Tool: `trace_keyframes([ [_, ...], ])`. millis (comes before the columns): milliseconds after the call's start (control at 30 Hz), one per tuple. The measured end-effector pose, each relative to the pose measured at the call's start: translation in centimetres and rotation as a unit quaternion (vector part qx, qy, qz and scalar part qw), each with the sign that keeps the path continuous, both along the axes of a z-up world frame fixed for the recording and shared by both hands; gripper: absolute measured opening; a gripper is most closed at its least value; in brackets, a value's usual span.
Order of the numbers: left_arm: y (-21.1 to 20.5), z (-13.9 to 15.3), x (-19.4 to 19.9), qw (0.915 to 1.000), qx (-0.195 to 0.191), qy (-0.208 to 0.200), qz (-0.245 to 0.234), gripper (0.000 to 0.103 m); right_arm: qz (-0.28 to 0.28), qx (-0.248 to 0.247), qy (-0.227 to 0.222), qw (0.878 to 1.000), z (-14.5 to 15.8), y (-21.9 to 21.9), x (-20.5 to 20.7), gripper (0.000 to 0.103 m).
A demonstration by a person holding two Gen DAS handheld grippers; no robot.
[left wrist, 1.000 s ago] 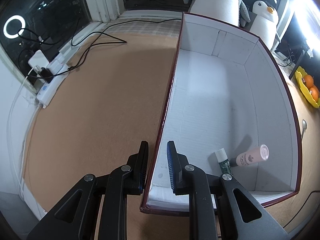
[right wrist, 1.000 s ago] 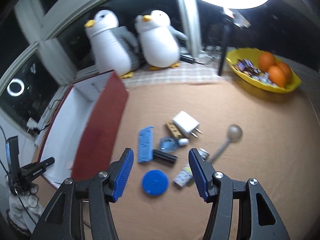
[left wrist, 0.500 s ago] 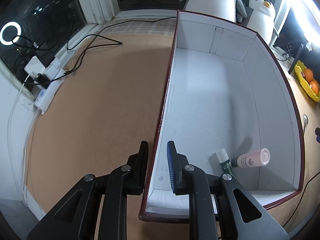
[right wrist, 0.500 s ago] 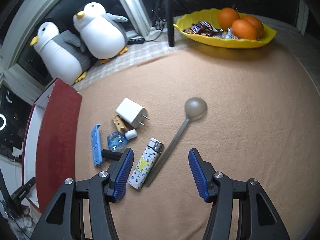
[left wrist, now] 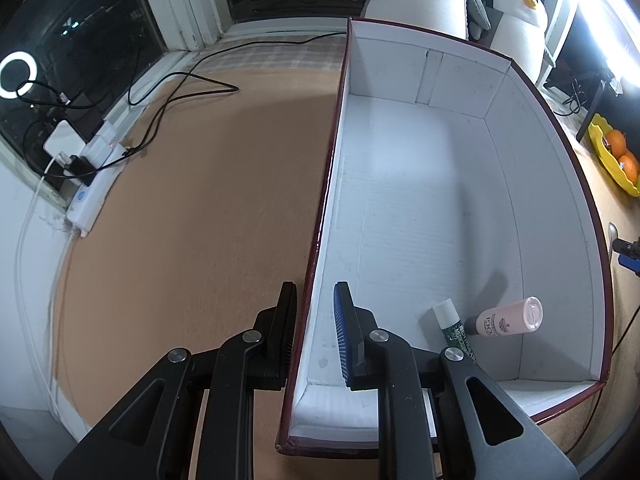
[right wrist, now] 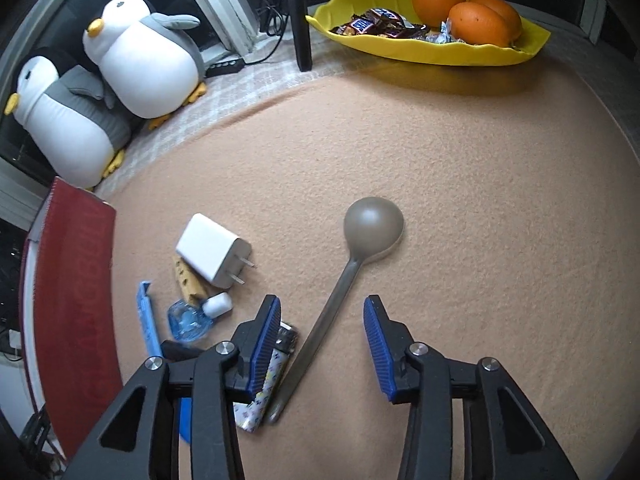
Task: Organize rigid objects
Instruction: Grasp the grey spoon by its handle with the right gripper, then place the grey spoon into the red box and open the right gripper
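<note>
spoon [right wrist: 348, 276] handle lies between your right gripper [right wrist: 320, 344] fingers, untouched; jaws spread though just closing, aimed steeply down.

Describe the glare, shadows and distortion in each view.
Left wrist view: window light blows out the top right corner, and the box walls bow from fisheye. Right wrist view: even light, a soft shadow under the yellow tray, and dark vignetted corners.

L tongs [left wrist: 315, 336] near-shut astride box wall [left wrist: 320, 236]; R tongs [right wrist: 322, 346] angled down, jaws just closing, part-open.
</note>
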State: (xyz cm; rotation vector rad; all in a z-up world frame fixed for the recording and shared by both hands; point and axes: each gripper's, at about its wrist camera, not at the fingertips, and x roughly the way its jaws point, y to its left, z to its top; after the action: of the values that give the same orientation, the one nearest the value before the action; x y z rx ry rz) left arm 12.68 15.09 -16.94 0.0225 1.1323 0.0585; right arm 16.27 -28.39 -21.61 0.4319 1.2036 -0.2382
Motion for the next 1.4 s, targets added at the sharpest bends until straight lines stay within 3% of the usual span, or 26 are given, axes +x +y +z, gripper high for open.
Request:
trace_keyframes([
  [267, -0.1, 0.0, 0.1, 1.0, 0.0, 0.0, 0.0, 0.017, 0.011, 0.0, 0.015, 1.0, -1.5, -0.8, 1.0, 0.031],
  [600, -0.1, 0.0, 0.1, 1.0, 0.0, 0.0, 0.0, 0.017, 0.036, -0.043, 0.03, 0.998, -1.6, -0.8, 1.7, 0.015],
  [867, -0.2, 0.0, 0.1, 1.0, 0.0, 0.0, 0.001, 0.017, 0.033, -0.027, 0.022, 0.999, -1.2, -1.6, 0.8, 0.007],
  [1233, -0.2, 0.0, 0.2, 1.0, 0.0, 0.0, 0.002, 0.017, 0.029, -0.017, 0.001, 0.999, -0.2, -2.0, -0.7, 0.007],
  [1400, -0.5, -0.1, 0.2, 1.0, 0.0, 0.0, 0.004, 0.017, 0.056, -0.027, -0.026, 0.998, 2.3, 0.2, -1.0, 0.007],
])
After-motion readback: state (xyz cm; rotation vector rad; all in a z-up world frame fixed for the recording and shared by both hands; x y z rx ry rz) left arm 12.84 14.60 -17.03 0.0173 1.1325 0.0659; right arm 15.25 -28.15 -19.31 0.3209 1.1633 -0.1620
